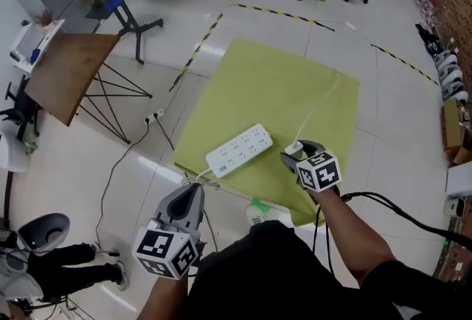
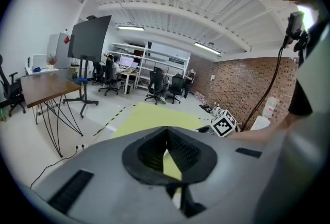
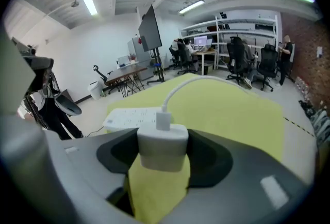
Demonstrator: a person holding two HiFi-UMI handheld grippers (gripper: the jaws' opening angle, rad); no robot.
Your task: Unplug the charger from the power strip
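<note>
White charger (image 1: 294, 147), a small block with a cable (image 1: 318, 101), is at lower centre-right of the head view. It is gripped by the right gripper (image 1: 296, 156), clear of the white power strip (image 1: 239, 150) at centre. Both are over a yellow-green mat (image 1: 295, 82) on the pale floor (image 1: 383, 112). The left gripper (image 1: 193, 192) is at lower left.

Left gripper view: fingers (image 2: 191, 152) together, nothing between. Brick wall (image 2: 242, 83) at right.

Right gripper view: fingers (image 3: 214, 158) clamped on the charger (image 3: 162, 145) at lower centre. The power strip (image 3: 131, 116) lies behind it, apart.
</note>
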